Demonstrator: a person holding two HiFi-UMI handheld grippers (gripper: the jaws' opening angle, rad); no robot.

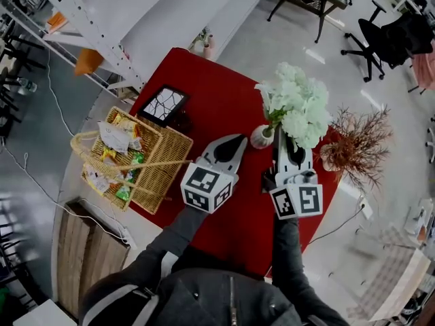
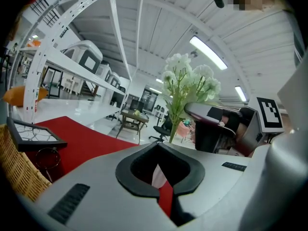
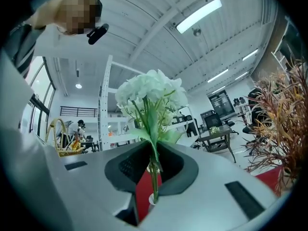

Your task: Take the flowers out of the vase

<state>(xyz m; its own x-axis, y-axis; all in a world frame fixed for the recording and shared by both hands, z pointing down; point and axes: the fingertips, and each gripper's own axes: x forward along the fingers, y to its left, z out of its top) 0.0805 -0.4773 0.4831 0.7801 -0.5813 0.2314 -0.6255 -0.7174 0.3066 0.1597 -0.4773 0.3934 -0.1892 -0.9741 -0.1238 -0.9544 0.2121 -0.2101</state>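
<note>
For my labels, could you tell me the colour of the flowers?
The flowers are white, best seen in the head view.

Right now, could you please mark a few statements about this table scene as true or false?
The right gripper is shut on the white flowers' stems. True.
The wicker basket is empty. False: it holds snack packets.
In the head view, the dried plant stands left of the vase. False: it stands to the right.
The framed picture is on the red table, outside the basket. True.
</note>
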